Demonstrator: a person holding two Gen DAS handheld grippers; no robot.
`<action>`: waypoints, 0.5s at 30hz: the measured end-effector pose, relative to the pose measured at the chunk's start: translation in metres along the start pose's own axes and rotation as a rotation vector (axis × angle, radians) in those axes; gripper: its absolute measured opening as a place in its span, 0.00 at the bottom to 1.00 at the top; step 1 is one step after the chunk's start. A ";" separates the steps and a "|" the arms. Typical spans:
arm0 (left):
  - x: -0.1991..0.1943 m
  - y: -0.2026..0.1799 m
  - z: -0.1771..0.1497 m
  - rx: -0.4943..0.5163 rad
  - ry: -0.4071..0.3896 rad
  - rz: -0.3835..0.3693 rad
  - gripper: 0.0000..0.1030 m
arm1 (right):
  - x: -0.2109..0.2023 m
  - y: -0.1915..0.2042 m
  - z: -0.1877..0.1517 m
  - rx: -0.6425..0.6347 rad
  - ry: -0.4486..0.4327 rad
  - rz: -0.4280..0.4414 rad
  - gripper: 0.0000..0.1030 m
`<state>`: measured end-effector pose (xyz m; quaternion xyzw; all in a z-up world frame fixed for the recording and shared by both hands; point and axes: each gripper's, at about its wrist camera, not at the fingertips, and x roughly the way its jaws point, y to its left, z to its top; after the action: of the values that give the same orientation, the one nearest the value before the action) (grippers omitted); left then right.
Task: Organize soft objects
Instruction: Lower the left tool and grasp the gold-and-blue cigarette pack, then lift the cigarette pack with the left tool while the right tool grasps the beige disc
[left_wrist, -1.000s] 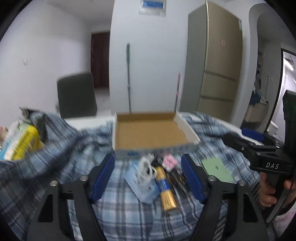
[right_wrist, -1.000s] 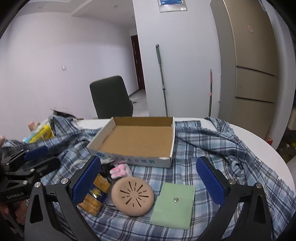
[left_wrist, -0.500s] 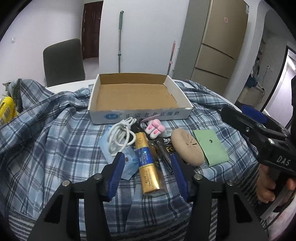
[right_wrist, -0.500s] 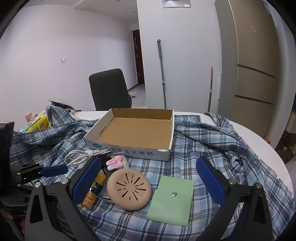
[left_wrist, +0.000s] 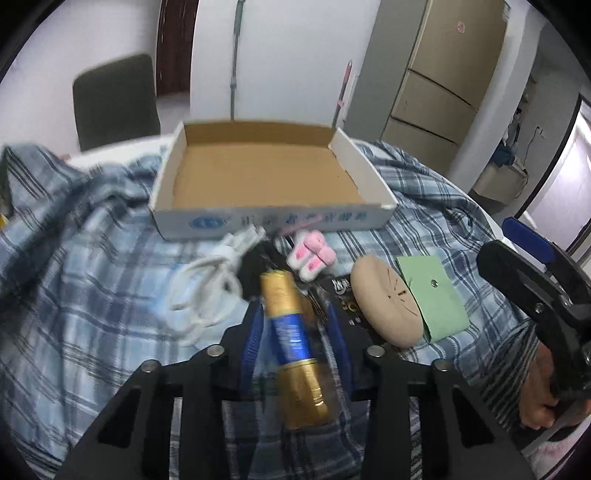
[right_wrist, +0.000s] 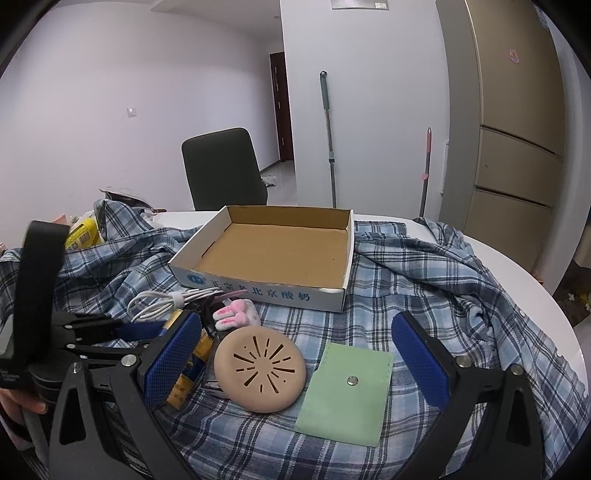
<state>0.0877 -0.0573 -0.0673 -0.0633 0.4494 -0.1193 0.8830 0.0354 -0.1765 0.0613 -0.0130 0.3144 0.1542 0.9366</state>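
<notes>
A gold and blue tube lies on the blue plaid shirt, and my left gripper is shut on it, one blue pad on each side. Around it lie a white coiled cable, pink bunny slippers, a tan round pad and a green pouch. The empty cardboard box stands behind them. My right gripper is open, its pads wide apart around the tan pad and green pouch, touching neither.
A dark chair stands behind the round white table. Yellow packets lie at the far left. A mop leans on the wall, and a fridge stands at the right.
My left gripper has moved forward and down over the items and closed from wide open onto the gold and blue tube. The right gripper has stayed open and almost still.
</notes>
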 end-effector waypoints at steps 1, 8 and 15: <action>0.002 0.001 -0.001 -0.010 0.009 -0.009 0.30 | 0.000 0.000 0.000 0.001 0.001 0.000 1.00; 0.002 -0.010 -0.003 0.034 -0.015 0.012 0.17 | 0.004 -0.002 -0.003 0.000 0.011 -0.005 1.00; -0.056 -0.016 -0.012 0.132 -0.352 0.101 0.17 | 0.007 -0.008 -0.002 0.033 0.018 0.005 1.00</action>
<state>0.0439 -0.0579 -0.0277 -0.0024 0.2820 -0.0914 0.9551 0.0417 -0.1829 0.0551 0.0016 0.3251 0.1511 0.9335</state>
